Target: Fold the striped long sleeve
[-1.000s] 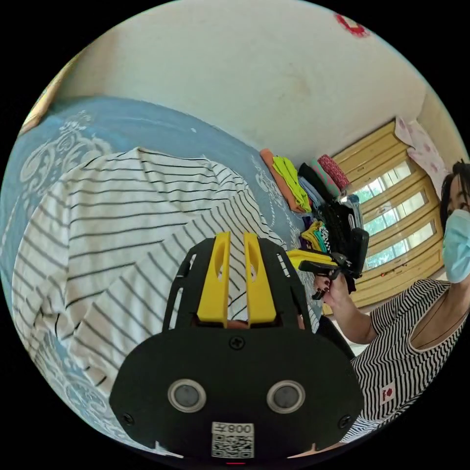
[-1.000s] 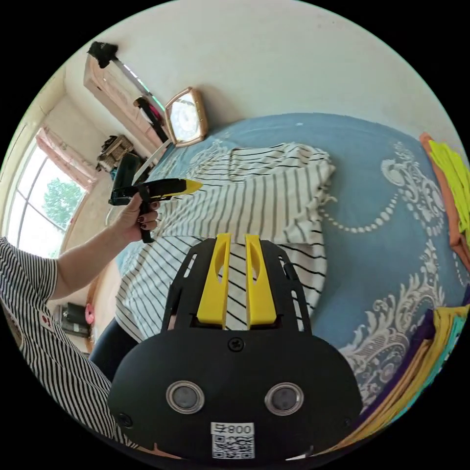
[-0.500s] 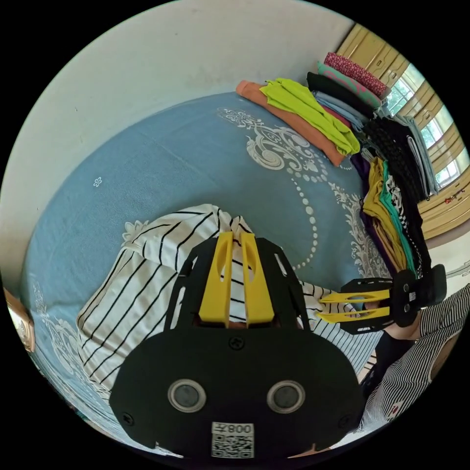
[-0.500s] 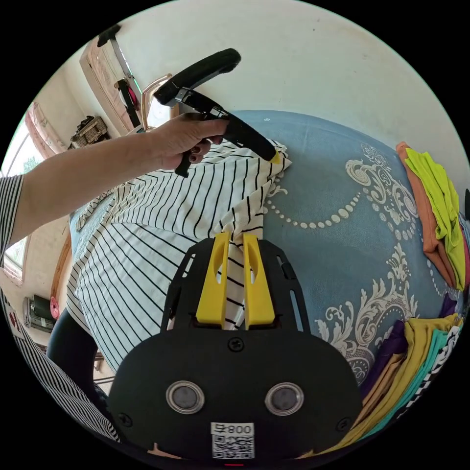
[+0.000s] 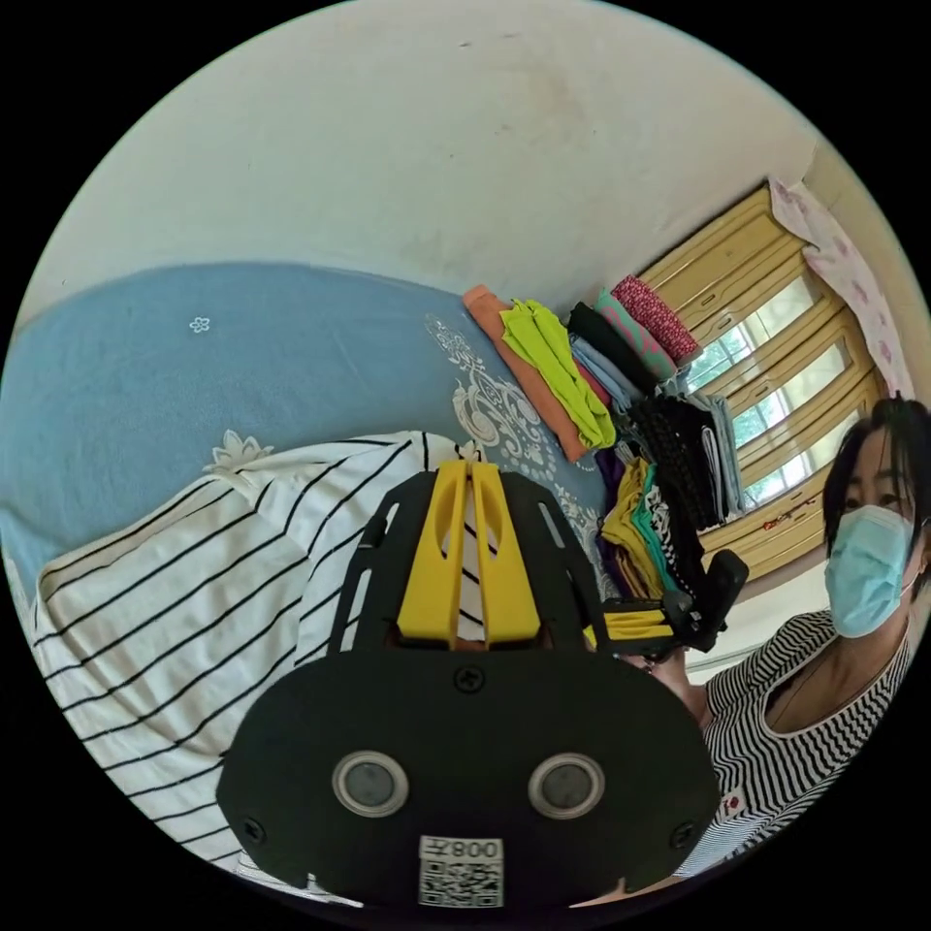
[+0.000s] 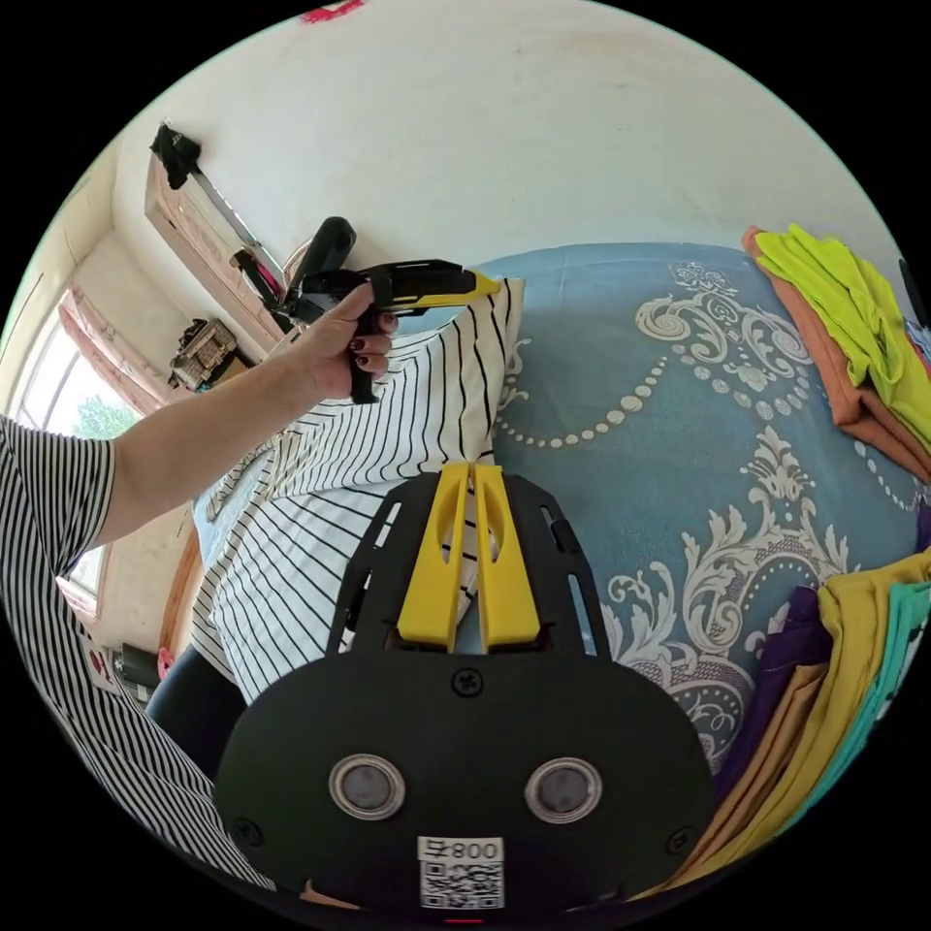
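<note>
Blue bedding with a white scroll pattern covers the bed (image 6: 621,388), which runs back to a pale wall (image 5: 436,145). In the left gripper view, stacks of folded clothes (image 5: 621,407) line the bed's far right side, with a wood-framed window (image 5: 776,339) behind them, and a person in a striped top (image 5: 805,737) stands at the right edge. In the right gripper view the same stacks (image 6: 853,320) sit along the right, a second window (image 6: 58,388) lies at the far left, and a wide stretch of bare patterned bedding lies open between the stacks and the garment. The striped shirt (image 6: 388,436) lies on the left part of the bed, its near edge hanging over the bedside by the person's leg. The right gripper (image 6: 468,475) has its yellow jaws pressed together on a corner of the shirt's right edge, with striped cloth between them. In that view the left gripper (image 6: 490,285), held in a hand (image 6: 344,344), pinches the shirt's far corner and holds it raised above the bedding. In the left gripper view the left gripper (image 5: 468,470) has its jaws closed on striped cloth, the shirt (image 5: 194,592) spreads to the left below it, and the right gripper (image 5: 606,626) shows low at the right; whether that one is closed cannot be told there.
</note>
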